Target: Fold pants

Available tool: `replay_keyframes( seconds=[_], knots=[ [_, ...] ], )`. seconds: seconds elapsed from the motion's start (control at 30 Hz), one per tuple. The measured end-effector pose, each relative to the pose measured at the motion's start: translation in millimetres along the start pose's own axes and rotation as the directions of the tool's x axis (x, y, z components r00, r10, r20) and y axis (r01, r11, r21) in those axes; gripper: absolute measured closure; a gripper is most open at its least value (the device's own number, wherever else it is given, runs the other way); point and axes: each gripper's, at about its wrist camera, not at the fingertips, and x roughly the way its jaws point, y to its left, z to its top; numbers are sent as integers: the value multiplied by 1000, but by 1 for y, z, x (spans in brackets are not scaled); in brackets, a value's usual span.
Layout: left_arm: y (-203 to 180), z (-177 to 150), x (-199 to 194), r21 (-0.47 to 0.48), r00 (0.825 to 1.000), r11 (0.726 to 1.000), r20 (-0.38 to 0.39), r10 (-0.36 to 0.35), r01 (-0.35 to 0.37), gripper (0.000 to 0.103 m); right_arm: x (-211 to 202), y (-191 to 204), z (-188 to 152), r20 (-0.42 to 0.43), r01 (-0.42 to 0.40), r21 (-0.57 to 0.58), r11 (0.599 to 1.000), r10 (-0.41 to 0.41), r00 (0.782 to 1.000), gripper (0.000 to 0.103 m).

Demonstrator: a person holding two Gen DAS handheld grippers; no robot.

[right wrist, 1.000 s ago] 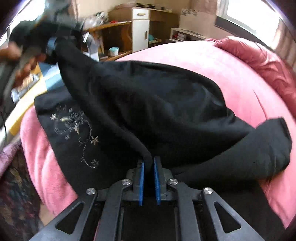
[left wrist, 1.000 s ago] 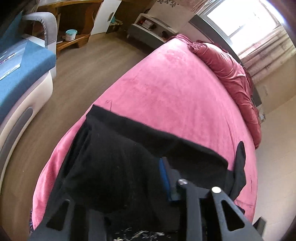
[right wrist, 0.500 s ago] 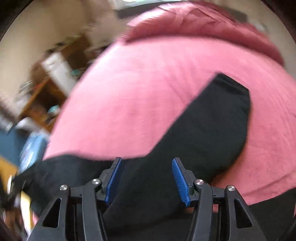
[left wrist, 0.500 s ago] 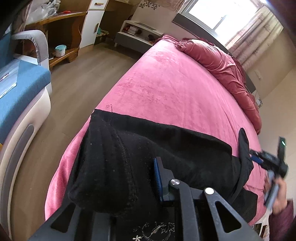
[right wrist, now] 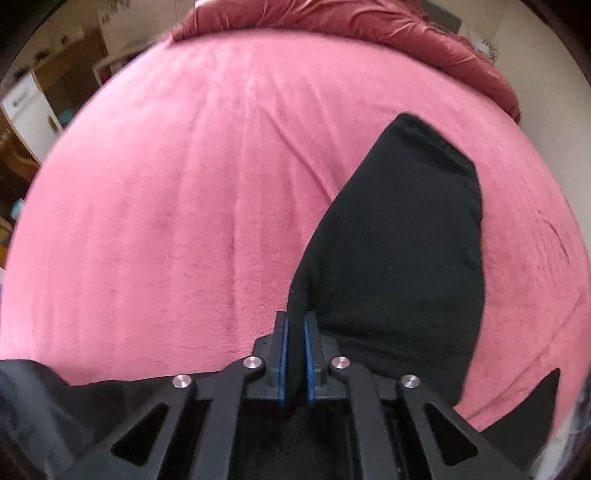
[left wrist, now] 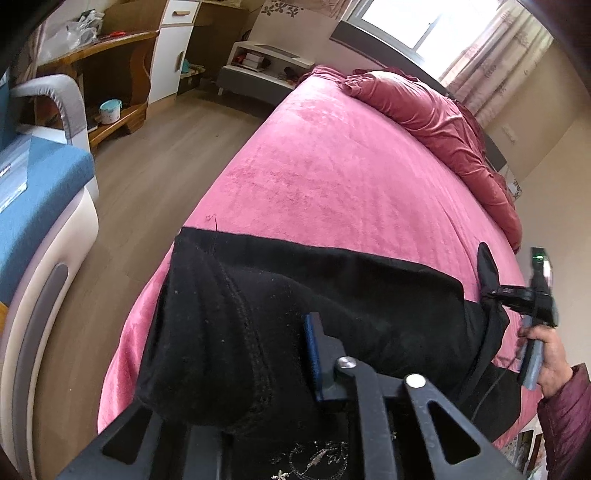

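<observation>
Left wrist view – pants: black soft-knit pants (left wrist: 332, 295) lie on the pink plush-covered bed (left wrist: 332, 166), near its foot; long axis runs across the bed, from the edge by the floor to the far side.
Left wrist view – fold: a thick bunched fold with a stitched seam rises toward the camera; pale embroidery shows at the bottom edge.
Left wrist view – left gripper: left gripper (left wrist: 258, 354) has just been closing, narrow gap, with the bunched fabric between its fingers; only one blue pad is visible.
Left wrist view – right gripper: right gripper (left wrist: 495, 293), held in a hand (left wrist: 546, 354), pinches the far end of the cloth.
Right wrist view – right gripper: right gripper (right wrist: 294, 332) closed almost fully on a thin edge of black cloth.
Right wrist view – leg: one pant leg points away toward the crumpled dark-pink quilt (right wrist: 369, 26), hem outermost, flat on the bed.
</observation>
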Motion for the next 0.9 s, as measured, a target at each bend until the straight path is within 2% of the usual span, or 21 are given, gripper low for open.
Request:
replay_keyframes(
  seconds=[0.1,0.27,0.47,0.63,0.83,0.9],
  knots=[
    [-1,3,-5,5,1000,1000,10,-15,15,91,-36,-32,-6,83,-86,80,993,80,993,97],
    [-5,8,-20,21,998,998,39,-53,53,94,-90,-108,-29,222,-232,209,950,184,957,97],
    [-6,-1,-31,24,995,996,44,-89,88,95,-139,-185,-105,332,-324,297,898,221,917,97],
    [1,-27,-30,13,996,996,1,-88,88,95,-121,-217,-179,312,-365,380,850,254,916,97],
    [19,-61,-26,-25,997,998,-43,-65,64,95,-82,-234,-233,283,-406,525,748,297,912,97],
    [25,-73,-22,-39,996,998,-63,-57,54,95,-70,-231,-240,243,-367,534,761,278,929,97]
  ],
)
